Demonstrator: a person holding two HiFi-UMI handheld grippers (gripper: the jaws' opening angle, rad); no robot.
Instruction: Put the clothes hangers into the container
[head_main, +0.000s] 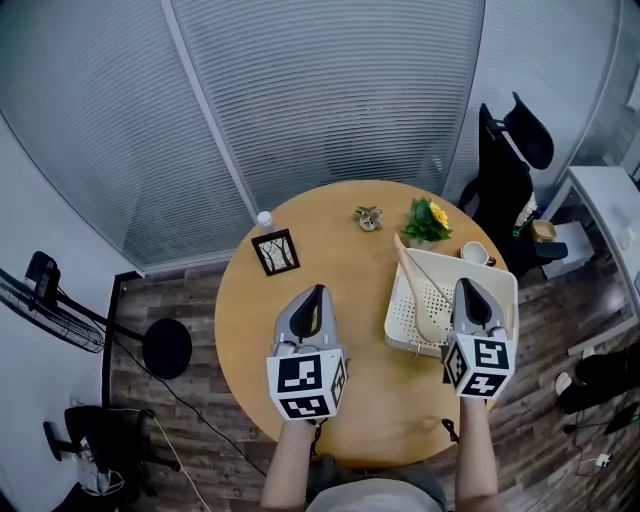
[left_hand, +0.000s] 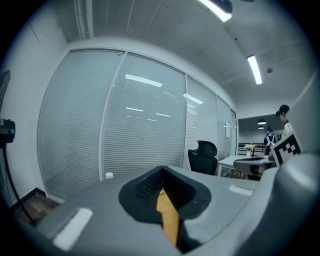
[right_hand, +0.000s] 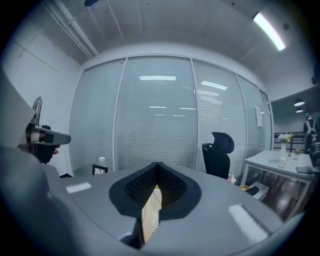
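A white perforated container (head_main: 404, 302) sits on the right half of the round wooden table (head_main: 250, 310). One wooden clothes hanger (head_main: 412, 276) lies inside it, its end poking over the far left corner. My right gripper (head_main: 467, 284) hovers over the container's near right part, jaws shut and holding nothing. My left gripper (head_main: 319, 290) hangs above the middle of the table, shut and holding nothing too. In the left gripper view the closed jaws (left_hand: 161, 172) show only tabletop below them. The right gripper (right_hand: 157, 167) shows a sliver of the white container under its closed jaws.
At the table's far side stand a small picture frame (head_main: 275, 251), a white-capped bottle (head_main: 264, 218), a little ornament (head_main: 368, 217), a potted plant with a yellow flower (head_main: 428, 220) and a cup (head_main: 474, 253). A black office chair (head_main: 505, 170) is beyond the table at right; a fan (head_main: 40, 300) at left.
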